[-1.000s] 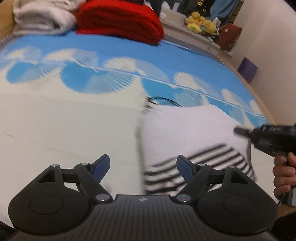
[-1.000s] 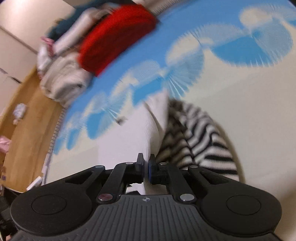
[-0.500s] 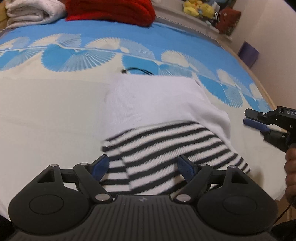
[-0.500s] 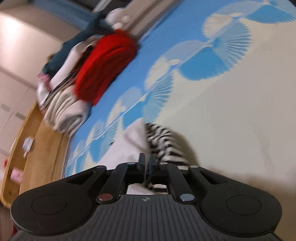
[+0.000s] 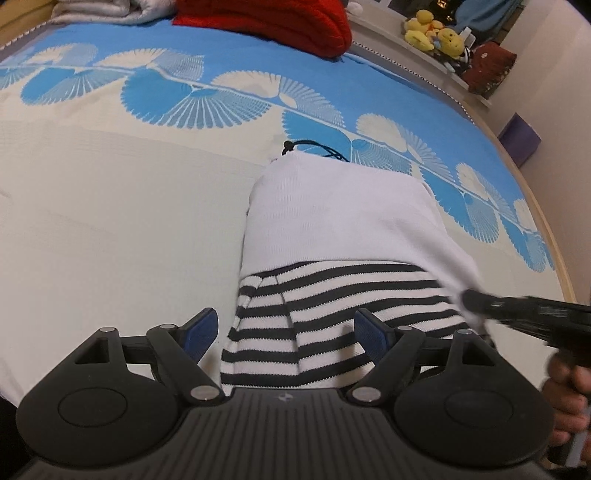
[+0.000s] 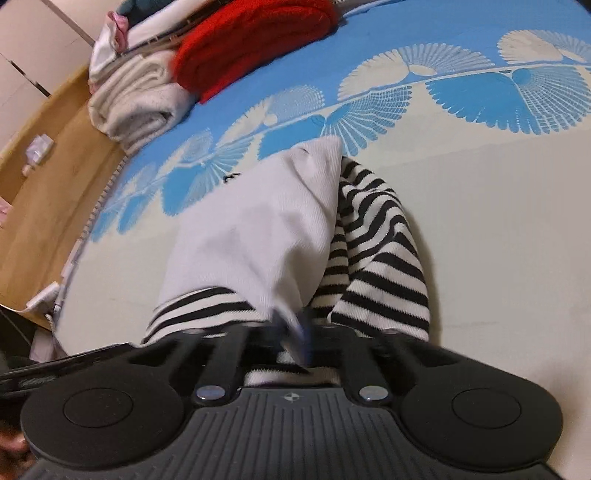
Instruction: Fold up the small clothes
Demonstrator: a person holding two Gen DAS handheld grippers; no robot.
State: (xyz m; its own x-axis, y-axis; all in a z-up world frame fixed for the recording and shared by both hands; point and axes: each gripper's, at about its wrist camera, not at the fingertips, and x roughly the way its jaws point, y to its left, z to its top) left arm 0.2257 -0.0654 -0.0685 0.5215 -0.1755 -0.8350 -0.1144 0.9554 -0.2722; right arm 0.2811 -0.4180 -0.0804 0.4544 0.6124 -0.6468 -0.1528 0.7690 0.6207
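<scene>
One bed (image 5: 110, 206) fills the room, under one cover of cream and blue with white fan shapes. At its far end lie three piles: one red blanket (image 5: 266, 16), one cream blanket (image 6: 136, 99) beside it, and some mixed clothes (image 6: 122, 26) behind. One garment (image 5: 332, 229), white with black stripes, lies in the middle of the bed, its white part folded over the striped part. The left gripper (image 5: 286, 330) hangs over the striped end with its jaws wide apart, gripping nothing. The right gripper (image 6: 295, 332) is blurred; its jaws have just closed, and they appear to pinch the garment's near edge. Two yellow toys (image 5: 436, 31) sit on one shelf. One black cord (image 5: 314, 147) lies by the garment.
</scene>
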